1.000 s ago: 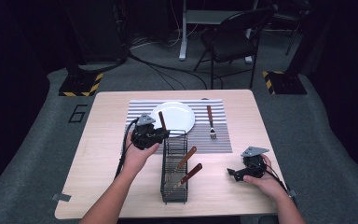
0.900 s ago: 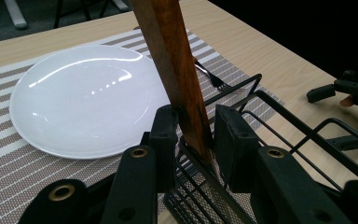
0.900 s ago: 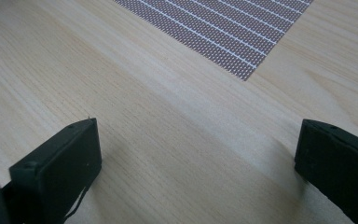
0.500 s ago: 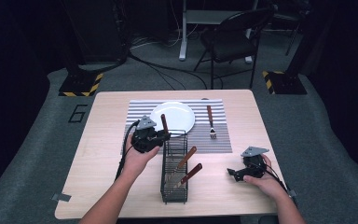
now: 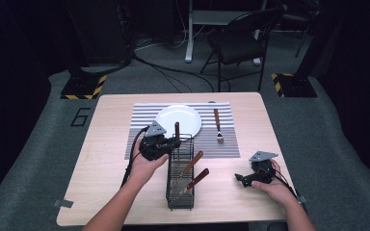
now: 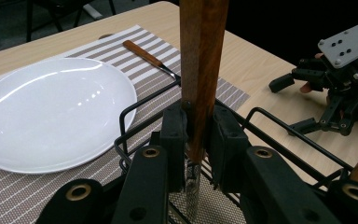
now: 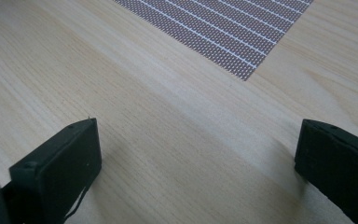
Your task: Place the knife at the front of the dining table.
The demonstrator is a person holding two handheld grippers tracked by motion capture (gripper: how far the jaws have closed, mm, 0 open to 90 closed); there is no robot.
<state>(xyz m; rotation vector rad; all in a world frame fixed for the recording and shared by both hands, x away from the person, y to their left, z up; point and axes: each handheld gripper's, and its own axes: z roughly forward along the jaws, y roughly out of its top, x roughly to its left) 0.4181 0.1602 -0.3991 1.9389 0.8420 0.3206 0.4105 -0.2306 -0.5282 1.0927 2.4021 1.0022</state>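
Left tool (image 6: 196, 140) clamped on a wooden-handled utensil (image 6: 200, 70), held upright at the far end of the wire caddy (image 5: 180, 173); handle up, metal end down inside the rim. Its long axis is near vertical, so the coming move looks like a straight lift out. Plate (image 5: 178, 120) and placemat (image 5: 139, 139) lie just beyond. Right tool (image 5: 253, 177) rests agape on the table (image 5: 101, 192), well apart, holding nothing. The left gripper view shows the pads pinching the handle; the high view shows two more utensils (image 5: 190, 173) in the caddy and a fork (image 5: 218, 126) on the mat.
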